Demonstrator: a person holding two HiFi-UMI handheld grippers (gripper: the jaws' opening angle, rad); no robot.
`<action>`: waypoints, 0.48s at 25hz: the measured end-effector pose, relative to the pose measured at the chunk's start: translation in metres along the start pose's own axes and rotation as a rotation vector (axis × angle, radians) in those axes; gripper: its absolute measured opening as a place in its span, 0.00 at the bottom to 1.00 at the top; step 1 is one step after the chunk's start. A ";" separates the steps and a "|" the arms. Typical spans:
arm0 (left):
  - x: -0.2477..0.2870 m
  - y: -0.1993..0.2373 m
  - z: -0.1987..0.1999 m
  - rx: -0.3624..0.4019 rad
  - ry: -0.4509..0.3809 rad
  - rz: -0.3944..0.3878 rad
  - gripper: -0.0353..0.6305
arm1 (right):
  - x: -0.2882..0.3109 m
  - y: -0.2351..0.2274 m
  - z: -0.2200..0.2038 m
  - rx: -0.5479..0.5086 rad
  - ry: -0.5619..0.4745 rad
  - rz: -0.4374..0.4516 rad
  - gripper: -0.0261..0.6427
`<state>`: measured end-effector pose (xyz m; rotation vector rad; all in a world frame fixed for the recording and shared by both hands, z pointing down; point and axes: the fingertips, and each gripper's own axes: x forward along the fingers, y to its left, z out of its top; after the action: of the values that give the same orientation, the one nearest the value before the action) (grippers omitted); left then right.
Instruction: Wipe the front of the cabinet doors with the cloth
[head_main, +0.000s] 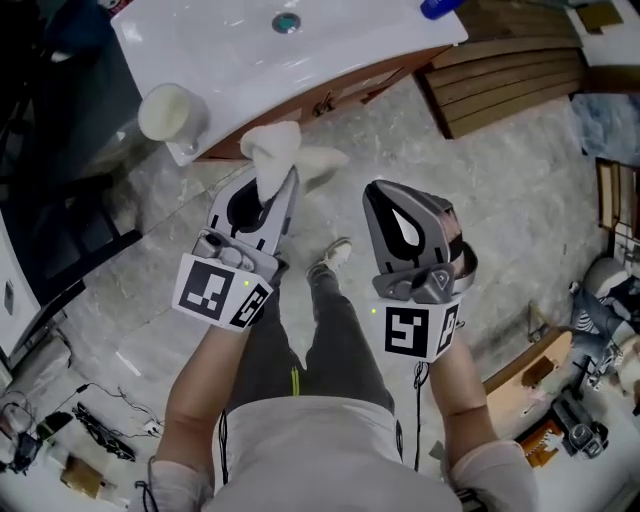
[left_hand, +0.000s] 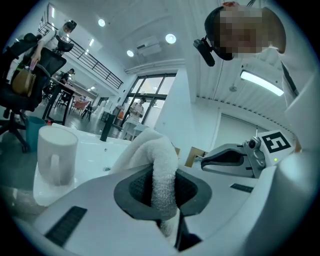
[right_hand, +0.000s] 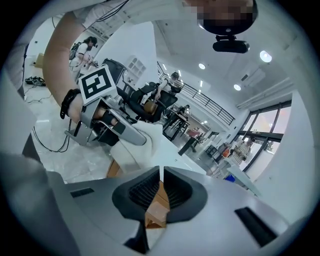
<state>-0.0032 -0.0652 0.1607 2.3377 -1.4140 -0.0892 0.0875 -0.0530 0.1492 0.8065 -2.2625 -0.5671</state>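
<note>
left gripper jaws clamped on fluffy white cloth, bunched | right gripper jaws together, empty | head view only: brown cabinet doors, 12 o'clock of cloth

White fluffy cloth bunched in L gripper, nr brown cabinet doors.

White mug on countertop
</note>
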 end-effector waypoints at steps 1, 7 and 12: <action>-0.003 -0.003 0.007 0.003 -0.003 -0.004 0.14 | -0.005 -0.004 0.005 0.000 0.003 -0.008 0.12; -0.017 -0.012 0.047 0.024 -0.029 -0.004 0.14 | -0.026 -0.029 0.028 -0.001 0.011 -0.053 0.12; -0.027 -0.013 0.070 0.039 -0.045 0.002 0.14 | -0.035 -0.037 0.042 -0.014 0.026 -0.058 0.11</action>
<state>-0.0239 -0.0583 0.0876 2.3797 -1.4517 -0.1156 0.0927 -0.0487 0.0831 0.8698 -2.2156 -0.5951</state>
